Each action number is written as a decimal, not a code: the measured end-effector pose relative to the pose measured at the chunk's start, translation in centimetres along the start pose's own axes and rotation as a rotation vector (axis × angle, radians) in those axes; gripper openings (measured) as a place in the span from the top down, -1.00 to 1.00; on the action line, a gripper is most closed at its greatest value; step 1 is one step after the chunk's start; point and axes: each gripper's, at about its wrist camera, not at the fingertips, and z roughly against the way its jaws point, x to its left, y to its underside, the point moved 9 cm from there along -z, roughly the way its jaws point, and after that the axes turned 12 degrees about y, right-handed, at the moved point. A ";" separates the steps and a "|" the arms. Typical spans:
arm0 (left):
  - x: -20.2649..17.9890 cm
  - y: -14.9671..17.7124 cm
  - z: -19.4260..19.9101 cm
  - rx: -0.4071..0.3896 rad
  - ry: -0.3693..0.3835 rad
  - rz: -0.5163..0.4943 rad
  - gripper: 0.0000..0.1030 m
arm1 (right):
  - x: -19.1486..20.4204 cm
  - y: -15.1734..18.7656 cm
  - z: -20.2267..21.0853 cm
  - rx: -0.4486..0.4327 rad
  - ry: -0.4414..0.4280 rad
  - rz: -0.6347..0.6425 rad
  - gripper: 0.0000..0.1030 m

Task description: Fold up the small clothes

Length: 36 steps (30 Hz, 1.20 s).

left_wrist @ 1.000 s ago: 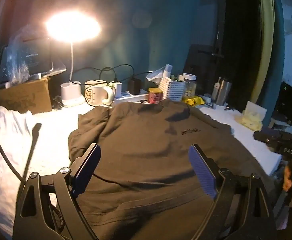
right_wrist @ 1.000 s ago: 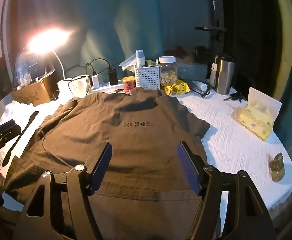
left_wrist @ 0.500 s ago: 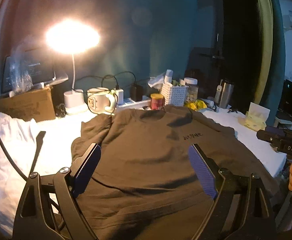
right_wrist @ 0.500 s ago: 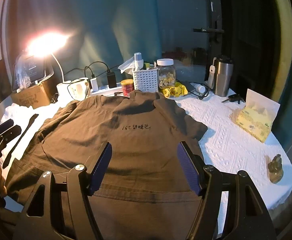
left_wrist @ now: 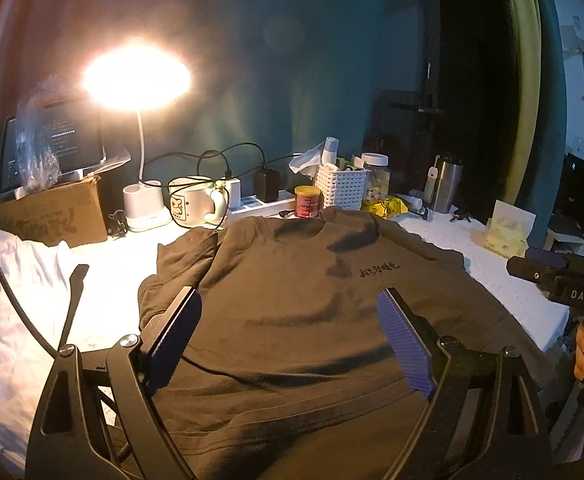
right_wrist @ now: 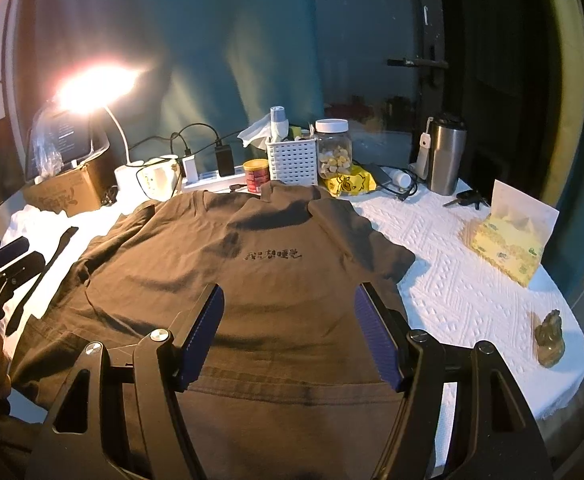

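Right wrist: both tongs [right_wrist: 288,334] spread, ribbed pads; soft brown tee [right_wrist: 228,280] flat, sleeve possibly tucked.

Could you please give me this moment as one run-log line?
stage: before first fold | t-shirt: spread flat on table, print up | left gripper: open, empty | right gripper: open, empty

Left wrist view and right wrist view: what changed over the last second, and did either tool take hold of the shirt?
The left wrist view drew back and rose a little, so the brown T-shirt sits lower and the lamp lower in the picture. Nothing was taken hold of or let go. The left tool and right tool stay open above the shirt, which lies spread as before; the right wrist view barely shifted.
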 end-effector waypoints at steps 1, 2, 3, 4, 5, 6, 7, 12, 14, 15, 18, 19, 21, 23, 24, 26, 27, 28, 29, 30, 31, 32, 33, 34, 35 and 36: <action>0.0 0.0 0.0 -0.001 -0.002 0.001 -0.73 | 0.0 0.0 0.0 0.000 0.000 0.000 -0.38; 0.1 0.0 0.1 0.000 -0.008 0.000 -0.73 | 0.0 0.0 0.0 -0.001 -0.001 0.001 -0.38; 0.0 0.0 0.1 0.001 -0.012 0.000 -0.73 | 0.0 0.0 0.0 -0.001 -0.001 0.002 -0.38; 0.1 0.0 0.1 0.000 -0.013 0.001 -0.73 | 0.0 0.0 0.0 -0.001 -0.001 0.003 -0.38; 0.1 0.0 0.1 -0.001 -0.012 0.001 -0.73 | -0.1 0.0 0.0 -0.001 -0.002 0.003 -0.38; 0.1 0.0 0.1 -0.001 -0.013 0.000 -0.73 | -0.1 0.0 0.0 0.000 -0.002 0.003 -0.38; 0.1 0.0 0.2 -0.004 -0.013 -0.003 -0.73 | -0.1 0.0 0.0 0.001 -0.003 0.002 -0.38; 0.0 0.0 0.3 -0.007 -0.008 -0.002 -0.73 | 0.1 0.0 0.2 0.001 -0.002 0.004 -0.38; -0.1 -0.1 0.4 -0.014 -0.003 -0.004 -0.73 | 0.1 0.0 0.2 -0.001 -0.002 0.005 -0.38; -0.1 -0.2 0.4 -0.014 -0.004 -0.005 -0.73 | 0.1 0.0 0.2 -0.001 -0.002 0.006 -0.38; -0.1 -0.3 0.4 -0.018 -0.006 -0.010 -0.73 | 0.2 -0.1 0.2 -0.001 -0.002 0.007 -0.38; -0.1 -0.3 0.4 -0.019 -0.005 -0.010 -0.73 | 0.2 -0.1 0.3 -0.001 -0.002 0.008 -0.38; -0.2 -0.5 0.4 -0.020 -0.004 -0.010 -0.73 | 0.4 -0.2 0.4 -0.001 -0.001 0.011 -0.38; -0.2 -0.5 0.3 -0.022 -0.002 -0.012 -0.73 | 0.4 -0.2 0.3 -0.001 0.000 0.009 -0.38; -0.3 -0.5 0.3 -0.023 -0.001 -0.013 -0.73 | 0.4 -0.2 0.3 -0.001 -0.001 0.009 -0.38; -0.4 -0.6 0.3 -0.025 0.003 -0.015 -0.73 | 0.4 -0.2 0.3 -0.002 -0.001 0.010 -0.38; -0.4 -0.6 0.3 -0.025 0.005 -0.017 -0.73 | 0.4 -0.2 0.3 -0.002 -0.002 0.011 -0.38; -0.5 -0.6 0.3 -0.025 0.005 -0.018 -0.73 | 0.4 -0.2 0.3 -0.003 -0.002 0.011 -0.38; -0.6 -0.6 0.3 -0.025 0.005 -0.020 -0.73 | 0.5 -0.2 0.3 -0.001 -0.002 0.011 -0.38; -0.6 -0.7 0.3 -0.026 0.006 -0.021 -0.73 | 0.4 -0.2 0.3 0.000 -0.002 0.011 -0.38; -0.5 -0.7 0.3 -0.026 0.006 -0.021 -0.73 | 0.5 -0.2 0.3 -0.001 -0.001 0.011 -0.38; -0.6 -0.7 0.3 -0.028 0.007 -0.021 -0.73 | 0.5 -0.2 0.3 0.000 -0.001 0.011 -0.38; -0.6 -0.8 0.3 -0.029 0.006 -0.021 -0.73 | 0.5 -0.2 0.3 0.000 -0.001 0.011 -0.38; -0.6 -0.8 0.3 -0.029 0.007 -0.021 -0.73 | 0.5 -0.2 0.4 0.000 0.000 0.011 -0.38; -0.6 -0.8 0.3 -0.029 0.007 -0.020 -0.73 | 0.5 -0.2 0.3 -0.001 0.000 0.010 -0.38; -0.6 -0.8 0.3 -0.028 0.006 -0.020 -0.73 | 0.5 -0.2 0.3 -0.002 -0.001 0.010 -0.38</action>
